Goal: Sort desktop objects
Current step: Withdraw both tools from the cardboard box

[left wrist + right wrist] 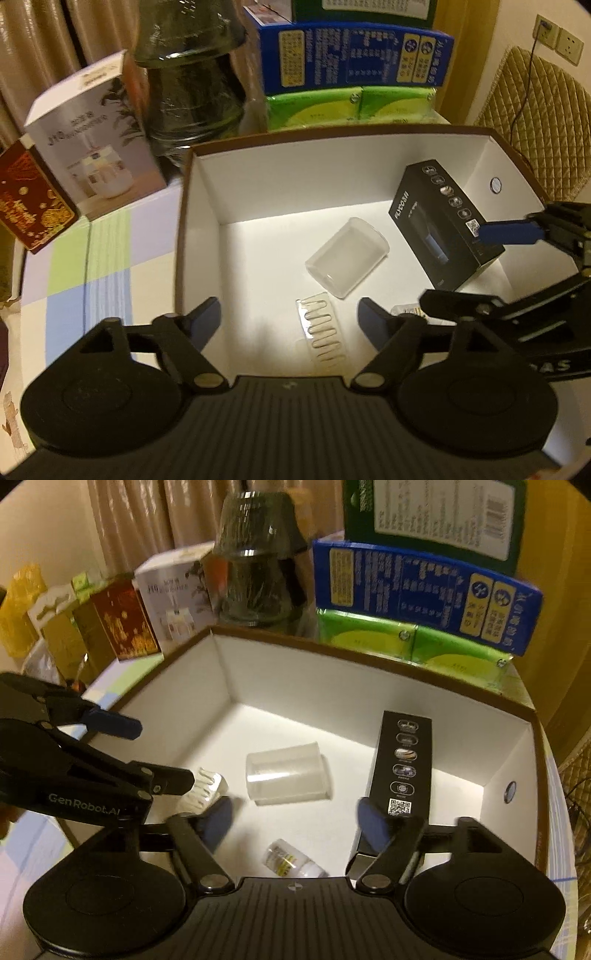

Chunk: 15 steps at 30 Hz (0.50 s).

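Note:
A brown-rimmed cardboard box with a white inside stands open on the table. On its floor lie a clear plastic cup on its side, a black product box, a packet of paper clips and a small labelled bottle. My left gripper hangs open above the paper clips, with nothing between its fingers. My right gripper is open above the bottle, close beside the black box, and holds nothing.
Behind the box stand a blue carton, green packs, stacked dark glass bowls, a white product box and a red box. A checked tablecloth lies to the left, a quilted chair to the right.

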Tool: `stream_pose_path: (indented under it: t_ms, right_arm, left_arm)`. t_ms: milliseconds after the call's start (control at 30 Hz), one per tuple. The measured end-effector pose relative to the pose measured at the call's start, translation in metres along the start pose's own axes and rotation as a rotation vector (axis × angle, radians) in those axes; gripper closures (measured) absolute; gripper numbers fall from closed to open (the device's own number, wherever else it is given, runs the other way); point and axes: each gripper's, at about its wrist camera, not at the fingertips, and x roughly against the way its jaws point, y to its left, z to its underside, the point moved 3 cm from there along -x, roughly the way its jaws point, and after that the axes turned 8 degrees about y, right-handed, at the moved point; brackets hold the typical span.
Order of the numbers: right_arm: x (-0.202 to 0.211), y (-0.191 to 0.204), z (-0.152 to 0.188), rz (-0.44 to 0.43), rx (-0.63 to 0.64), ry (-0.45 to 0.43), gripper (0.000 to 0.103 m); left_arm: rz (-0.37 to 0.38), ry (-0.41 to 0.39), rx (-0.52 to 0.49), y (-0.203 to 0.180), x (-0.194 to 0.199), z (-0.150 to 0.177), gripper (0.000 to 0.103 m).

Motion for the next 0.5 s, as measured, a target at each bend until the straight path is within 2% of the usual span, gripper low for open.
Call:
stream_pose_path:
  t_ms: [200,233,300,500]
  right_arm:
    - [0.024,0.006,0.005,0.032,-0.025,-0.033,0.005]
    - [0.027,0.007,0.006,0.037,-0.03,-0.038,0.003]
    - [0.035,0.008,0.009,0.041,-0.044,-0.044,0.002]
    - [0.057,0.01,0.018,0.048,-0.079,-0.069,0.002]
  left_arm:
    - [-0.009,-0.033,0.028,0.008,0.022,0.007,0.012]
    - [-0.019,-0.037,0.03,0.007,0.025,0.008,0.007]
    - [-0.042,-0.058,0.02,0.005,0.034,0.011,0.005]
    - [-0.029,-0.102,0.013,0.0,0.059,0.02,0.004]
